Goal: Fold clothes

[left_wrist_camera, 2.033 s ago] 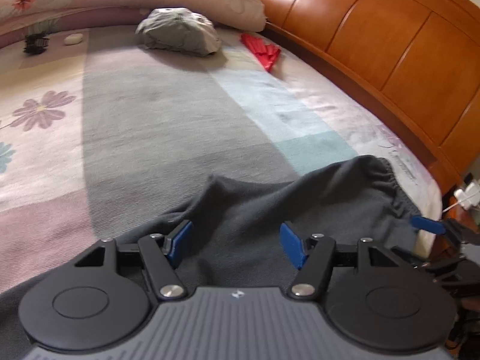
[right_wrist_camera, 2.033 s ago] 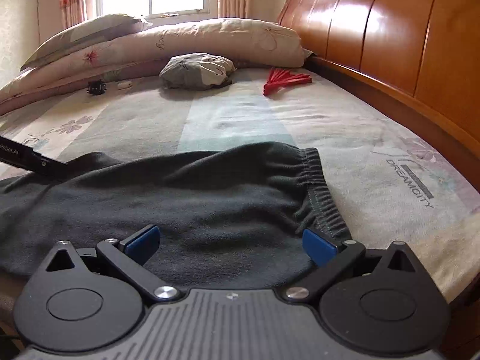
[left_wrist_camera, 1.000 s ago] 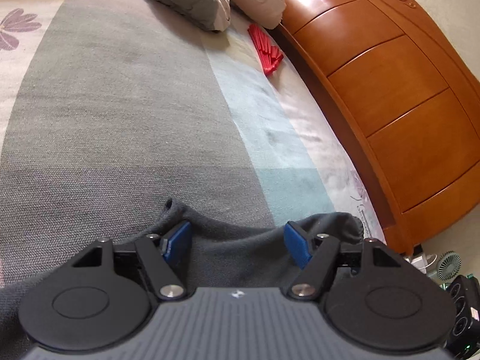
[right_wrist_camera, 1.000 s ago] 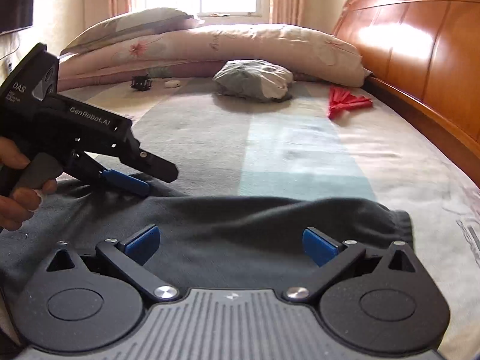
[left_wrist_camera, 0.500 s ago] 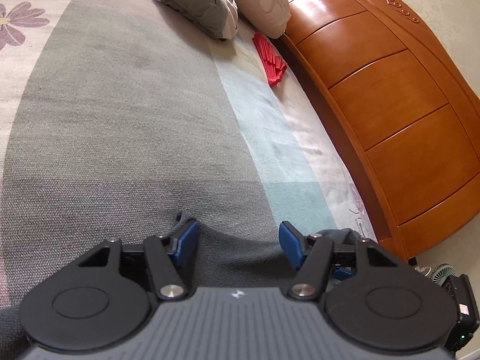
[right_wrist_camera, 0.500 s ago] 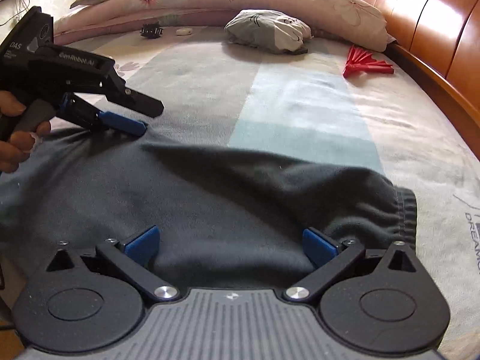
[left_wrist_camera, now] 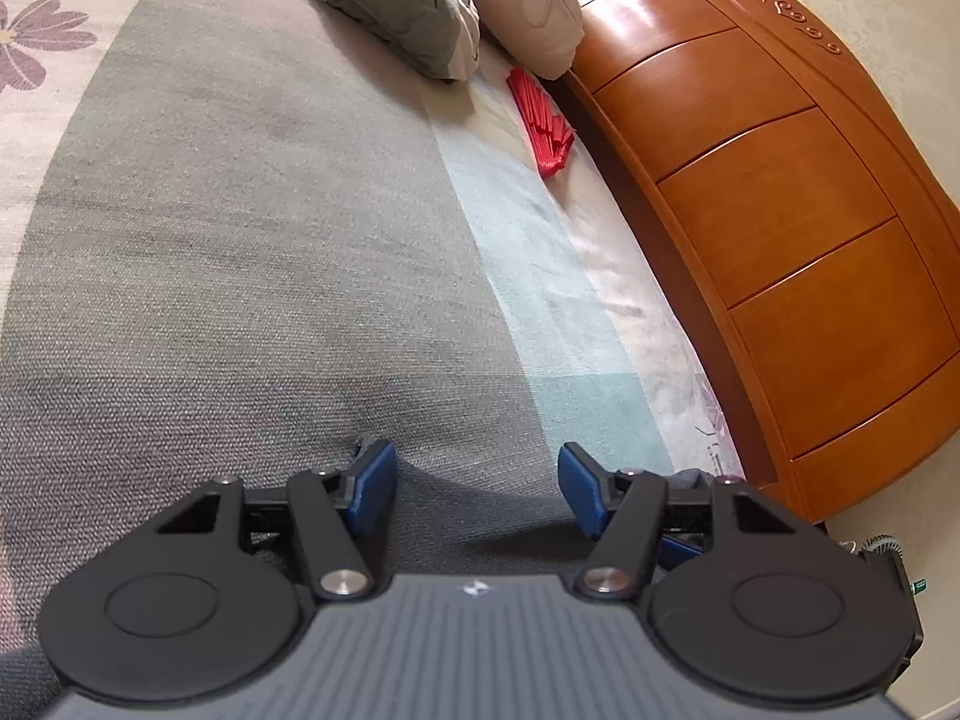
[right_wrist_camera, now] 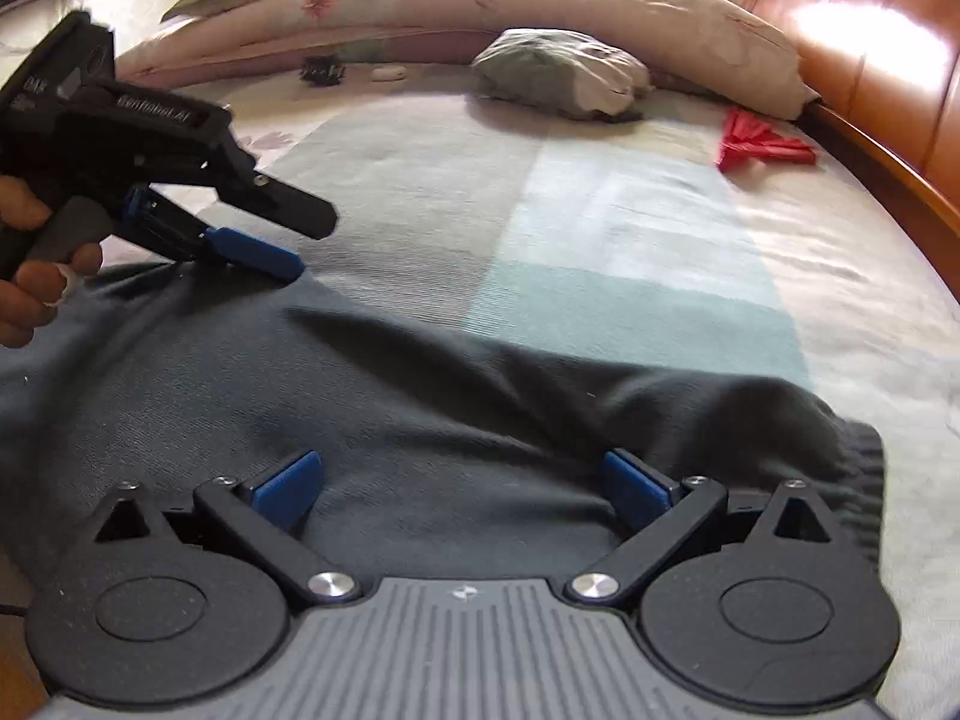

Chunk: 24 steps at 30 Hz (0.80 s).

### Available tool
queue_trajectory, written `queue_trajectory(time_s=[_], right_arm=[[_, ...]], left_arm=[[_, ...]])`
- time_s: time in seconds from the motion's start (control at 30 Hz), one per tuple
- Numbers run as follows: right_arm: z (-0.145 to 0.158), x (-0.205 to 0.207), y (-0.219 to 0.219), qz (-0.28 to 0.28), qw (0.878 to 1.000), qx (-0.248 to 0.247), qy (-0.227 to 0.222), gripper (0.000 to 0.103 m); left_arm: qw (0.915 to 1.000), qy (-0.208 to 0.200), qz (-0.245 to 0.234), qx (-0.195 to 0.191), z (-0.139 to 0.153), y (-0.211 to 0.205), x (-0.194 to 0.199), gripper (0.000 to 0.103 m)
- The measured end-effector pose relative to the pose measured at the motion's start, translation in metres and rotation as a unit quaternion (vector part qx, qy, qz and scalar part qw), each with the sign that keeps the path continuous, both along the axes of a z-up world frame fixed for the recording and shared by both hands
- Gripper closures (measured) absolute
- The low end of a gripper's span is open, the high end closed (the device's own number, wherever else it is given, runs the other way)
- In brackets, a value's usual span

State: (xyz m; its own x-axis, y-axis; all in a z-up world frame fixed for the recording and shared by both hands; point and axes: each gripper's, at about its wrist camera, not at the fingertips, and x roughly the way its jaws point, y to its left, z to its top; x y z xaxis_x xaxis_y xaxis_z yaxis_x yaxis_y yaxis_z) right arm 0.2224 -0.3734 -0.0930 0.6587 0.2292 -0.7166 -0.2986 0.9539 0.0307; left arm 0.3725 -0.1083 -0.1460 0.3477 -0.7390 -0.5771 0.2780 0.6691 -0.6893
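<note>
Right wrist view alone shows the dark garment (right_wrist_camera: 420, 420) spread under both gaping, empty grippers, left gripper (right_wrist_camera: 282, 246) and right gripper (right_wrist_camera: 462, 486).

The only lettering that reads at all is blurred white print along the black body of the left gripper (right_wrist_camera: 273, 243) in the right wrist view, something like "GenRobot.AI", with a short mark at its rear end, perhaps "DAS", too smeared to be sure.

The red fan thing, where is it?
In the right wrist view the red fan lies far right on the bed, beside the wooden headboard, near the grey bundle.
</note>
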Motion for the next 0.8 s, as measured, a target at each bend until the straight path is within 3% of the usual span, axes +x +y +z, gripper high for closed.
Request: queue_trajectory(time_s=[0.13, 0.2, 0.3, 0.4, 0.53, 0.63, 0.8], right_arm=[[0.007, -0.008, -0.012, -0.045, 0.999, -0.027, 0.006, 0.001], [0.015, -0.016, -0.013, -0.056, 0.998, -0.007, 0.002, 0.001], [0.025, -0.033, 0.000, -0.035, 0.999, 0.014, -0.018, 0.000], [0.013, -0.042, 0.013, -0.013, 1.000, -0.011, -0.009, 0.000], [0.000, -0.056, 0.000, -0.013, 1.000, -0.027, -0.006, 0.000], [0.011, -0.061, -0.008, -0.059, 0.998, -0.029, -0.001, 0.000], [0.017, -0.066, 0.004, -0.076, 0.997, -0.007, -0.003, 0.000]], left_arm=[[0.9997, -0.009, -0.004, 0.023, 0.007, -0.006, -0.002, 0.041], [0.9989, -0.020, -0.012, 0.041, 0.015, -0.010, -0.006, 0.042], [0.9960, -0.051, -0.028, 0.067, 0.032, -0.013, -0.018, 0.041], [0.9897, -0.094, -0.045, 0.099, 0.051, -0.006, -0.039, 0.038], [0.9740, -0.149, -0.058, 0.161, 0.073, 0.012, -0.069, 0.034], [0.9587, -0.180, -0.060, 0.212, 0.080, 0.022, -0.091, 0.033], [0.9334, -0.203, -0.057, 0.291, 0.083, 0.036, -0.127, 0.032]])
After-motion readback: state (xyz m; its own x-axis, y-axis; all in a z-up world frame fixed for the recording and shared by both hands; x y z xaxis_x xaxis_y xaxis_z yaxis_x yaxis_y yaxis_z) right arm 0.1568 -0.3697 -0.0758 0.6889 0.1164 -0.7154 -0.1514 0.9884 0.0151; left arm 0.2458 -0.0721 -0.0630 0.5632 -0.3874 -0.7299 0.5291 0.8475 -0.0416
